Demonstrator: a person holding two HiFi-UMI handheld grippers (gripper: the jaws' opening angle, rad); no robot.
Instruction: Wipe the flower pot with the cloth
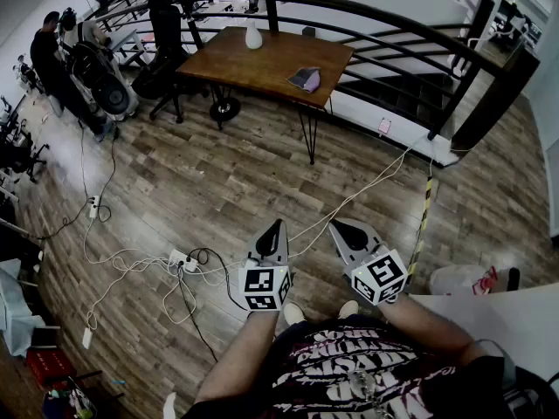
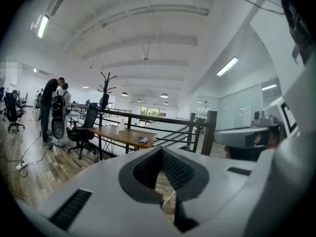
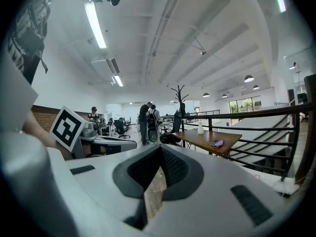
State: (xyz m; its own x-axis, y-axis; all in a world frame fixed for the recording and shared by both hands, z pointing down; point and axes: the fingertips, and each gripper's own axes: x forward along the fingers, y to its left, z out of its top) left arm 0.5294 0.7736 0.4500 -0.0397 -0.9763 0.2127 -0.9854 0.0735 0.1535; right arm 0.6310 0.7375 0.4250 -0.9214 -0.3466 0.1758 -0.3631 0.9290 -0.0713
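Plainly, the wiping had not begun. The left gripper point(image 1: 274, 226) and right gripper point(image 1: 347, 227) hung side by side in front of the person, both aimed a little below level towards the floor. In each gripper's own view the jaws were pressed together at the tips with nothing between them.

The flower pot point(image 1: 253, 36) stood upright at the far edge of the wooden table point(image 1: 262, 59), at about 12 o'clock from the person and well apart from both grippers. The cloth point(image 1: 305, 78) lay flat on the same tabletop, at about 4 o'clock from the pot and close to the table's near right corner. A black railing point(image 1: 376, 16) ran behind the table, and loose cables point(image 1: 140, 264) trailed over the floor at about 10 o'clock from the grippers.

The pot was small and far off, so its material could not be told for certain. It looked white, smooth and narrow-necked, probably glazed ware. If so, it would be stiff, slippery under the pads, fairly light and likely to tip or chip. The neck or upper body looked the safest place to steady it, with a gentle squeeze. The cloth looked soft and limp and would bunch when pinched, so a raised fold or an edge would be the place to take it.
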